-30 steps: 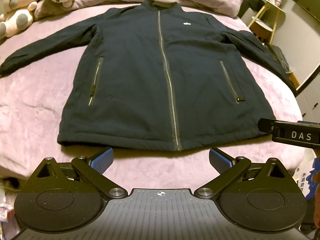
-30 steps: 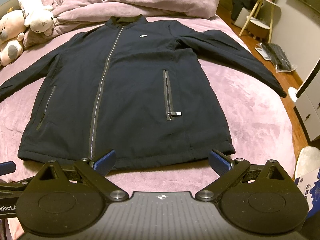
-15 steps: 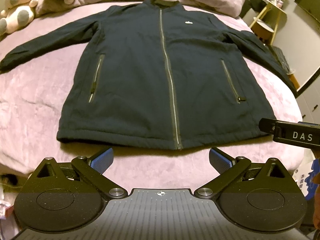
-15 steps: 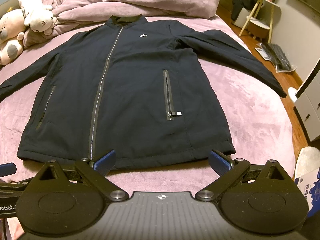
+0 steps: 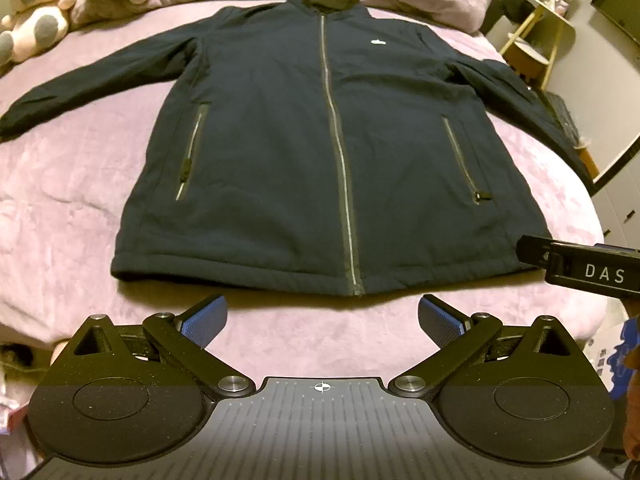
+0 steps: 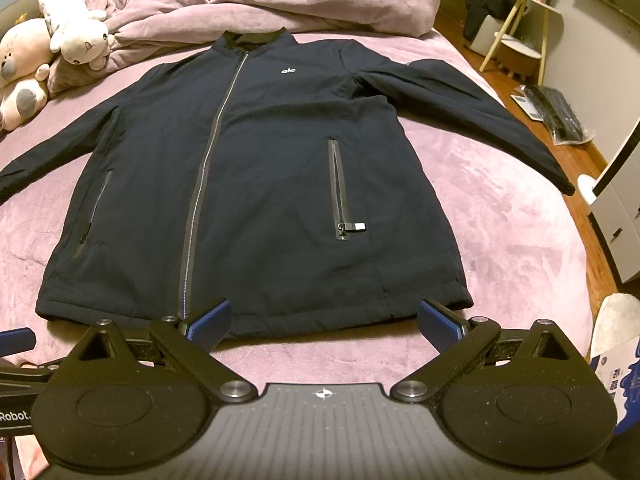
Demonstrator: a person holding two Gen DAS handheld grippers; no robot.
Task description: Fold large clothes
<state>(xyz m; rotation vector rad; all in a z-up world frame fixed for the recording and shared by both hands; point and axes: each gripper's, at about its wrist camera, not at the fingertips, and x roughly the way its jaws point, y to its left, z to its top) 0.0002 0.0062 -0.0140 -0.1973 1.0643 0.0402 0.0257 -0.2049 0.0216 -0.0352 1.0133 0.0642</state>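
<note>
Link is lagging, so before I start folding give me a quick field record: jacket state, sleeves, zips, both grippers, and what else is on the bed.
garment: dark navy jacket, lying flat, front up, on the pink bed cover
folds: none yet
sleeves: both spread outward
front zip: closed
right pocket zip: puller at lower end
left gripper: open, empty, just short of the hem
right gripper: open, empty, fingertips at the hem edge
other items: plush toys and bunched duvet at the head end
</note>
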